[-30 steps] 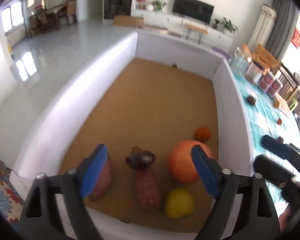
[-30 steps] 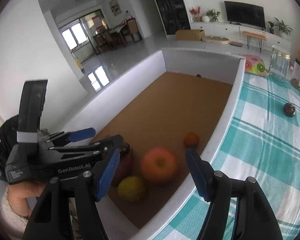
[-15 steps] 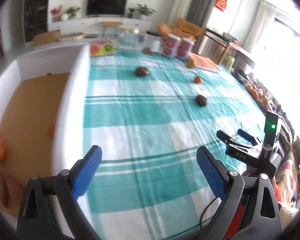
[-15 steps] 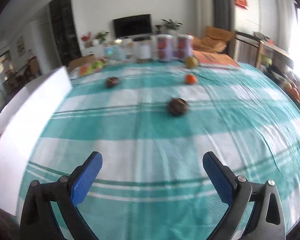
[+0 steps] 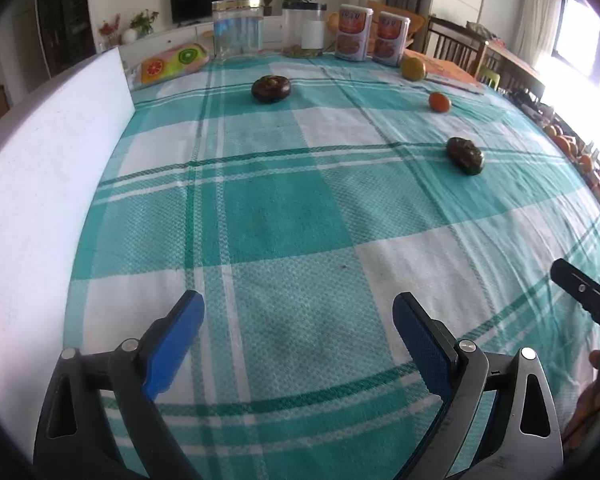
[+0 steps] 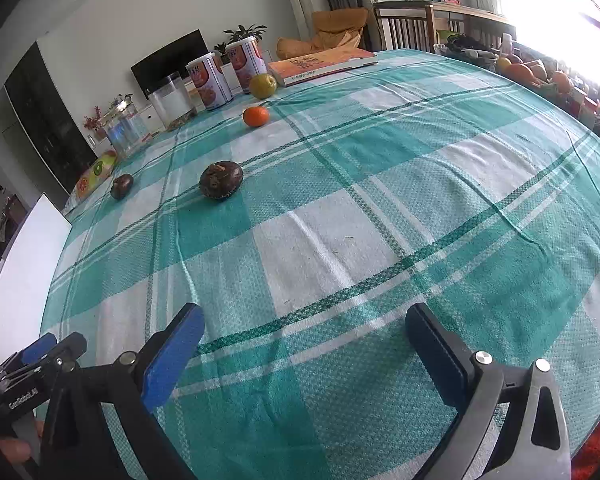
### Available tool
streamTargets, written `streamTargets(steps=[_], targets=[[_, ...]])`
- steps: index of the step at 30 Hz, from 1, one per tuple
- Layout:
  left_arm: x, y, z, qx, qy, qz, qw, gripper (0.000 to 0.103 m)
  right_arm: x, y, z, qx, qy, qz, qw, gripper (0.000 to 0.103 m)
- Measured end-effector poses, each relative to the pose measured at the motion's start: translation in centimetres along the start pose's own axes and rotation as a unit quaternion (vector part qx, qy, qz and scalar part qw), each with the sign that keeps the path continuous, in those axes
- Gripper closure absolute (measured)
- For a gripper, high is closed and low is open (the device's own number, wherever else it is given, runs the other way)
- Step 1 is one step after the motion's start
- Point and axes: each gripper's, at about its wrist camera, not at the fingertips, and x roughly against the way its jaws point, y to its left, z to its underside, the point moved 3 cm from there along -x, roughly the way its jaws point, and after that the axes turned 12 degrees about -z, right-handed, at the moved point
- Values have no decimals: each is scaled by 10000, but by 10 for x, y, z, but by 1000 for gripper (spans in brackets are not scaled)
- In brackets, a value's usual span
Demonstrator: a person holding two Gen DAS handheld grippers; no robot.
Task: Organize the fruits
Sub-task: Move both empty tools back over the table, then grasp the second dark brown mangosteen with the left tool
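Observation:
Several fruits lie on the teal checked tablecloth [image 5: 284,208]. A dark mangosteen [image 5: 271,88] sits far left, near the white box wall [image 5: 48,168]. A second dark mangosteen [image 5: 465,155] lies to the right, also in the right wrist view [image 6: 221,179]. A small orange [image 5: 438,101] and a yellow-green fruit [image 5: 413,68] lie at the back; they also show in the right wrist view, orange [image 6: 255,115] and yellow-green fruit [image 6: 263,85]. My left gripper [image 5: 298,336] is open and empty above the cloth. My right gripper [image 6: 304,344] is open and empty too.
Two red-labelled cans [image 5: 354,37], clear jars [image 5: 238,26] and an orange book [image 6: 320,65] stand along the table's back edge. A fruit-print pouch [image 5: 172,63] lies by the box corner. More fruit [image 6: 528,72] is piled beyond the right edge.
Both grippers have swung right, away from the box with its fruits, and now face the tablecloth. Both stay open and empty.

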Motion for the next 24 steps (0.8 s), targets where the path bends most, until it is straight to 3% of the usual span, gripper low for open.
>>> streamTargets(steps=[17,18,20,24], targets=[[-11,-2,1,-97,24,-137,9999,3,2,-3,-1,-127,-43,-162,9998,0],[-11,-4,-1,-60,98,-65,9999,4,3,-5,-2,-189,-80,-214,9996,0],[-3,-16,-11,-28,95,460,9989,5,6,-8,-2,-318,-167,-268,9990,0],[14,-66,-57,-514,-431,757,9949,5,6,-9,-3,-361,-172,-278,9988,0]])
